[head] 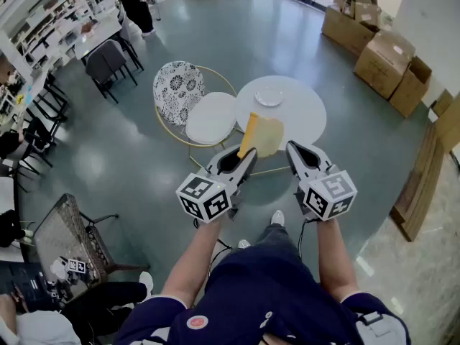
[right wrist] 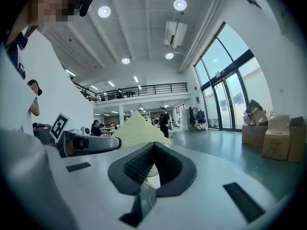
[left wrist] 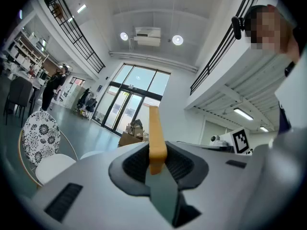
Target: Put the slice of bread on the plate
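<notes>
The bread is pinched in the left gripper, whose jaws press on its lower end. It hangs in the air on the person's side of the plate, over the near rim of the table that carries the plate, touching neither. The slice stands on edge. Its long axis runs out from the jaws toward the plate, so the plate lies straight beyond the bread's free end, a little to the right.

The bread looks like a thick slice with a pale yellow face turned toward the right gripper and an orange-brown crust down the side away from it. In the left gripper view it shows edge-on as a narrow orange strip rising out of the pads. The plate is small, pale and bare, set toward the far side of the table.

The right gripper hangs just beside the bread, level with the left one and equally short of the plate. Its pads meet at the tips with nothing between them.

My reading is that the bread is mid-carry. The left hand must reach further on over the plate and roll the slice flat before letting go, or it may land on edge.
</notes>
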`<state>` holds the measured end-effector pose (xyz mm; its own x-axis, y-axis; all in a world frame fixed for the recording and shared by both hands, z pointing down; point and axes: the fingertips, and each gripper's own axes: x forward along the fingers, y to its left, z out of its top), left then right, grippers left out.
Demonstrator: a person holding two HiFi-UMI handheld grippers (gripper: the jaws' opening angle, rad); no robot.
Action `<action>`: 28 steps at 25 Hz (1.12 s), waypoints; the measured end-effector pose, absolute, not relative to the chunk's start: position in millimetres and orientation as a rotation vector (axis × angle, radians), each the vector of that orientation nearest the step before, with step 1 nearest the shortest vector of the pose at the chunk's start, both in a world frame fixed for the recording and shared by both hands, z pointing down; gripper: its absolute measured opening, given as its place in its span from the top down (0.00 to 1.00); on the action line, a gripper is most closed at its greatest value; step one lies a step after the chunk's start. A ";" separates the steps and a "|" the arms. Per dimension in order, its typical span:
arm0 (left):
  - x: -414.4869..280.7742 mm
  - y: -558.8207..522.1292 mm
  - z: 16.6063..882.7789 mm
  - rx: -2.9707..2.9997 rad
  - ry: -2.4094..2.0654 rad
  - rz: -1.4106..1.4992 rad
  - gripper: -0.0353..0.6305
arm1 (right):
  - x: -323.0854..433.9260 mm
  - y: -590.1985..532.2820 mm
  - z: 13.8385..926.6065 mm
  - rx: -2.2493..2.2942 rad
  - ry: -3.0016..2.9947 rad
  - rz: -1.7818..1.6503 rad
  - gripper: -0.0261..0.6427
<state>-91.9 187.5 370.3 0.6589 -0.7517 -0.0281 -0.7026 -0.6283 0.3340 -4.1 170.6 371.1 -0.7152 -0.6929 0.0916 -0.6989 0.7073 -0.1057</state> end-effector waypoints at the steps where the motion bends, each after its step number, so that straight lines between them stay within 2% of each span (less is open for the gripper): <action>1: -92.6 186.3 369.7 2.584 -1.163 -0.238 0.81 | -4.6 169.5 370.1 1.170 -2.863 0.206 0.95; 28: -107.1 135.7 386.1 2.599 -1.111 -0.238 0.81 | -14.6 113.8 381.6 1.229 -2.850 0.216 0.95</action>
